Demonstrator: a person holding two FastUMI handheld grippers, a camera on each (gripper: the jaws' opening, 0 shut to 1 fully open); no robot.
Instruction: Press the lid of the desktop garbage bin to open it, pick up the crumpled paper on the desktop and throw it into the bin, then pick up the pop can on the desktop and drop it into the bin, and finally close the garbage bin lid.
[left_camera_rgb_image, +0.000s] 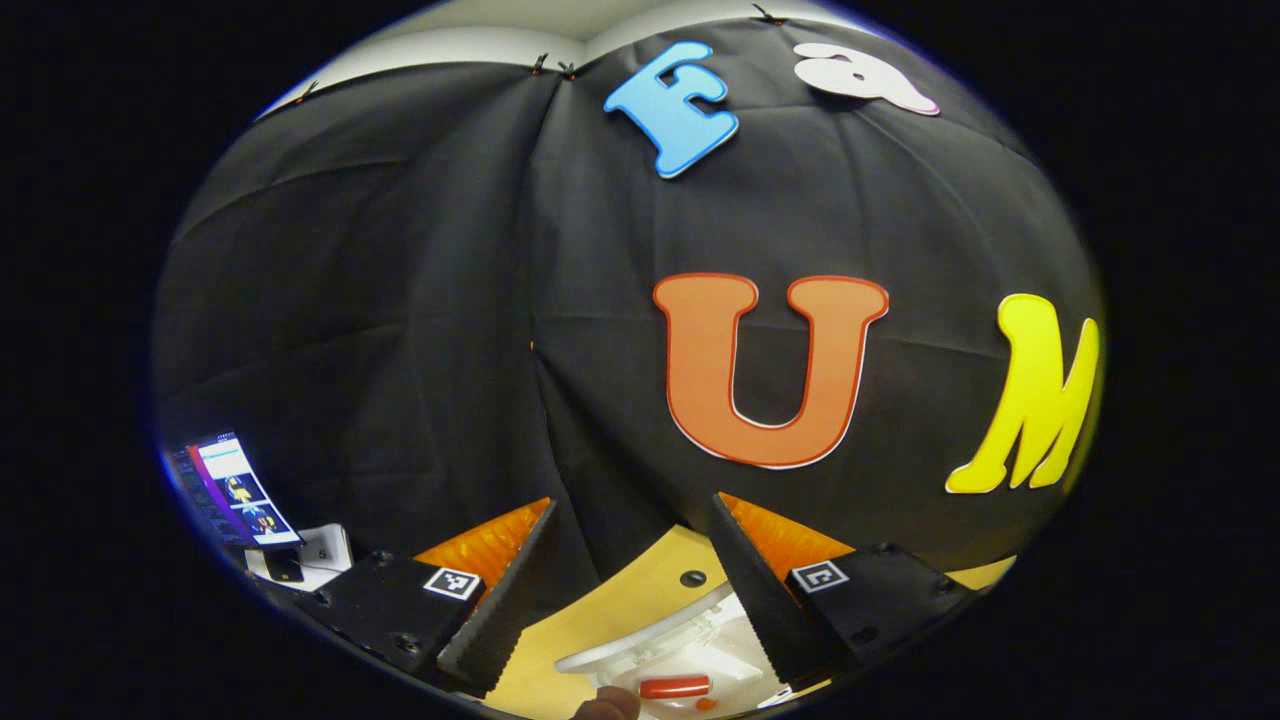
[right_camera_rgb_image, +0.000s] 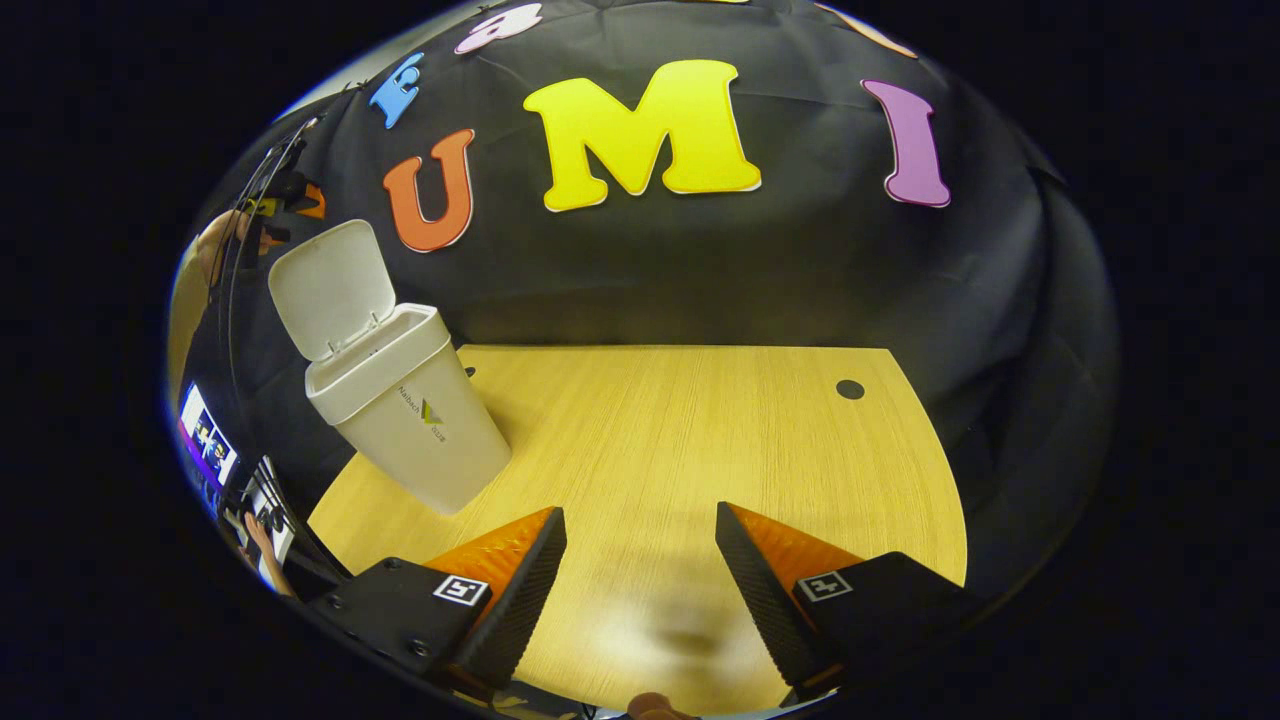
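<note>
Your bin (right_camera_rgb_image: 400, 400) is a pale, cream-white plastic box that tapers toward its base, and in the right gripper view it leans because of the lens. Its lid (right_camera_rgb_image: 333, 288) is flipped up and back on the hinge, so the mouth stands open. The bin sits on the light wood table (right_camera_rgb_image: 700, 440) at about ten o'clock from your right gripper (right_camera_rgb_image: 640, 570), well apart from it, near the table's far left edge and close to the black wall. The front of the bin carries a small printed logo with a short line of lettering, too small and slanted for you to read. Your right gripper hangs over bare tabletop with its fingers spread wide and nothing between them. In the left gripper view your left gripper (left_camera_rgb_image: 635, 580) is likewise released, fingers spread and holding nothing, and it sits above the bin's open mouth (left_camera_rgb_image: 665, 650), which lies just under and between the fingertips at six o'clock. Inside that opening you can see a small red, rounded piece (left_camera_rgb_image: 675, 686); what it is cannot be told from here. Each gripper carries small square black-and-white marker tags on its body. A round dark hole (right_camera_rgb_image: 850, 389) marks the table at about one o'clock from your right gripper. A lit screen (left_camera_rgb_image: 235, 490) stands at nine o'clock in the left gripper view.
</note>
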